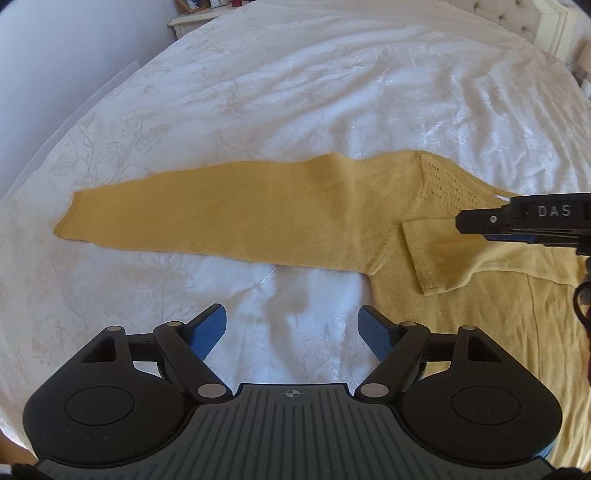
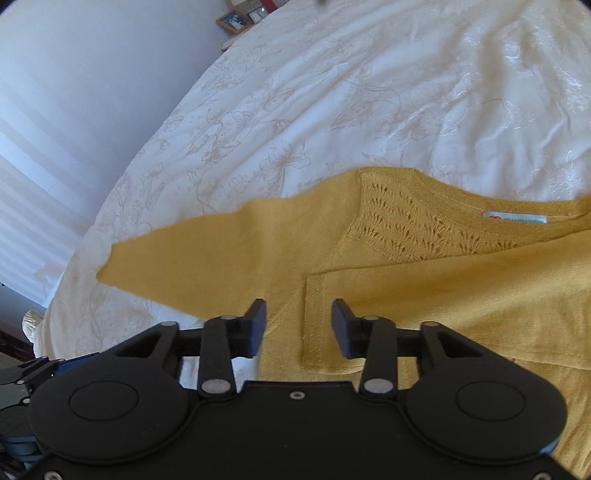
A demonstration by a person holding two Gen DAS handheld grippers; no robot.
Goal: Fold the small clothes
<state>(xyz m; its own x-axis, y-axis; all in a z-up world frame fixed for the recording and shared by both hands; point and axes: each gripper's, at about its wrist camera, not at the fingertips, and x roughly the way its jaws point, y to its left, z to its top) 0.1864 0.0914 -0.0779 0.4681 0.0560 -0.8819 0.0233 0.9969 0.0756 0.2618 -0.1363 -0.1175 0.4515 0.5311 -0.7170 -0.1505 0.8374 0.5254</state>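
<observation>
A mustard-yellow knit sweater (image 1: pixel 461 295) lies flat on the white bed. One sleeve (image 1: pixel 221 218) stretches out flat to the left. The other sleeve's cuff (image 1: pixel 436 254) is folded across the chest. My left gripper (image 1: pixel 291 328) is open and empty above bare bedspread, just below the outstretched sleeve. My right gripper (image 2: pixel 298 328) is open and empty above the folded cuff (image 2: pixel 317 321), near the armpit; its side shows in the left wrist view (image 1: pixel 461 219). The neck label (image 2: pixel 515 218) and lace shoulder panel (image 2: pixel 417 229) show.
The white floral bedspread (image 1: pixel 295 92) spreads all round the sweater. A padded headboard (image 1: pixel 517 18) is at the far right, a nightstand (image 1: pixel 195 18) with picture frames (image 2: pixel 234 20) at the far left. A pale wall (image 2: pixel 74 92) runs along the bed's left edge.
</observation>
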